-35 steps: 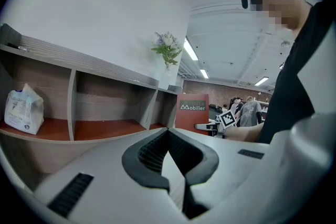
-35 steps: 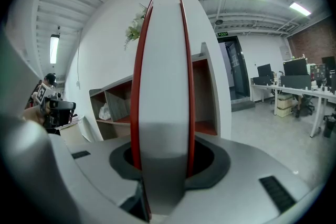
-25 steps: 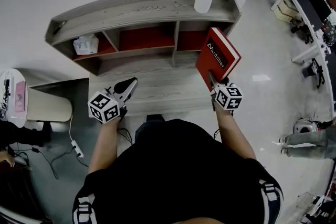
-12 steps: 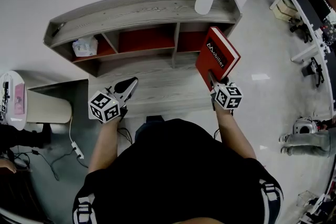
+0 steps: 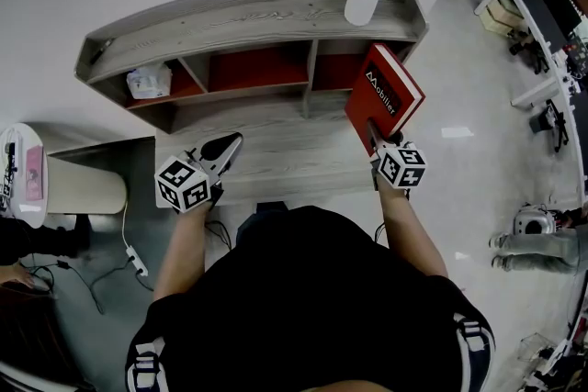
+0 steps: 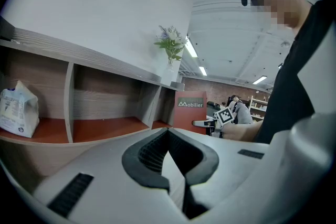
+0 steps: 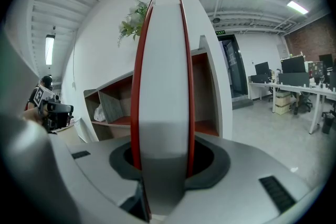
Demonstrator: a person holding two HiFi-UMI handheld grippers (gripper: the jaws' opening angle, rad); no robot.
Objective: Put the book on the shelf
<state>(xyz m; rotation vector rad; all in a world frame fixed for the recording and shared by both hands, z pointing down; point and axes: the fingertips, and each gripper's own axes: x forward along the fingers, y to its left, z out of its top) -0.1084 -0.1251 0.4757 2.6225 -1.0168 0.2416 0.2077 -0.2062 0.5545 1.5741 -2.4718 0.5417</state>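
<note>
A red hardcover book [image 5: 384, 101] stands upright, spine up, with my right gripper [image 5: 373, 135] shut on its lower edge. It hovers just in front of the right red-lined compartment of the grey wooden shelf [image 5: 248, 18]. In the right gripper view the book [image 7: 163, 60] fills the middle, its white page edge between red covers, clamped in my right gripper [image 7: 163, 160]. My left gripper [image 5: 223, 150] is shut on nothing over the shelf's lower ledge, and in the left gripper view its tips [image 6: 168, 132] meet. That view also shows the book [image 6: 189, 108] to the right.
A white vase of flowers [image 5: 360, 3] stands on the shelf top above the right compartment. A tissue pack [image 5: 150, 80] lies in the left compartment. A white round table [image 5: 23, 170] and floor cables [image 5: 133, 262] are at the left, with desks and chairs [image 5: 542, 5] at the right.
</note>
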